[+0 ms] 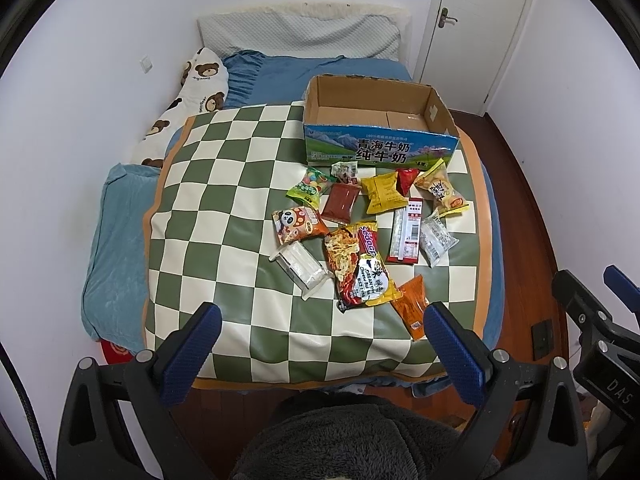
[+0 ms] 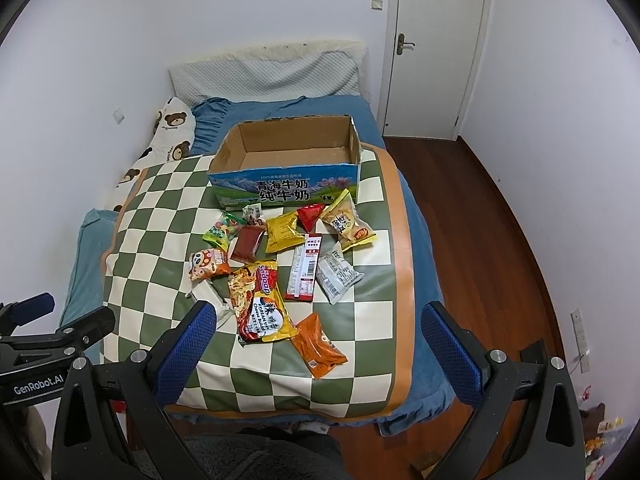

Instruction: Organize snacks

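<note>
Several snack packets lie on a green-and-white checkered mat on the bed. Among them are a Sedaap noodle pack, an orange packet, a yellow packet and a panda packet. An open cardboard milk box stands behind them, with nothing inside. My left gripper is open and empty, held above the mat's near edge. My right gripper is open and empty, above the orange packet.
The bed has a blue sheet, a teddy-bear pillow at the left and a quilted pillow at the head. A white door and wooden floor lie to the right. White walls enclose the left.
</note>
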{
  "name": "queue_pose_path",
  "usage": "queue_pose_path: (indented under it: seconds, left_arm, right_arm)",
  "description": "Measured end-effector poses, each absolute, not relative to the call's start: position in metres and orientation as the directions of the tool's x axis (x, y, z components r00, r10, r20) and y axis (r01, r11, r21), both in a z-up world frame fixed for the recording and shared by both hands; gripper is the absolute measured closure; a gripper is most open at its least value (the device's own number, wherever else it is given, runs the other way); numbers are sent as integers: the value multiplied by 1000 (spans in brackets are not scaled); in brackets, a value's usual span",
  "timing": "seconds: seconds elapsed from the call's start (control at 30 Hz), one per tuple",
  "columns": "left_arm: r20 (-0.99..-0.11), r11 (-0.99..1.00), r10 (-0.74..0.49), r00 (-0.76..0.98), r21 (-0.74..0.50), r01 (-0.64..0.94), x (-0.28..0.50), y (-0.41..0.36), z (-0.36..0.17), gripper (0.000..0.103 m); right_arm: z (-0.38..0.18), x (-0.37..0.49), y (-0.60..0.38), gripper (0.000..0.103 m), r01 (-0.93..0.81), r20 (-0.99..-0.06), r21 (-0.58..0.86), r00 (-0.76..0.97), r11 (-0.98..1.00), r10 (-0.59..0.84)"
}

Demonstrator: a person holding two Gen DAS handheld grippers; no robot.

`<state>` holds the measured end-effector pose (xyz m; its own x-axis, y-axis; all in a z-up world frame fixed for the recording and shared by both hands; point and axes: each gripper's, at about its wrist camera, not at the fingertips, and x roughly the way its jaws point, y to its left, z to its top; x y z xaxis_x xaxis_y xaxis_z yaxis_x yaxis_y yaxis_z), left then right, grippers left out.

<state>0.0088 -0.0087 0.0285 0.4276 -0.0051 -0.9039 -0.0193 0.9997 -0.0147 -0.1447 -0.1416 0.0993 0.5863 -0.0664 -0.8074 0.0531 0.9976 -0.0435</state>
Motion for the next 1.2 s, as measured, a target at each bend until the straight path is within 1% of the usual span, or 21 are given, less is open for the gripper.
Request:
queue_pose_path:
  seconds: [0.7,0.87,1.0,1.1,1.2]
  left_arm:
    - [-904,1000,-10,428,-20,-19,7,-4,24,0]
    - [-914,999,14,405,-7,-50,23,1,3,0]
    - [-941,996,48,334,19,-89,43,11,-43,0]
    - [-960,992,85,267,55,-118,58,23,-87,0]
    - [-978,988,101,184,76,-137,76,33,-135,0]
  right_arm:
    - [102,-144,-137,0,45,-804,-34,592,998,-54]
    - [91,-141,-135,0,45,-816,-22,576,999,-44]
    - [52,-125,-137,0,34,-849,-8,528,999,-24]
    - [-1,-107,-140,0,16,-876,-46,479,999,-49]
    - [-68,-89,-139,1,-6,-909,-90,409,996,-79]
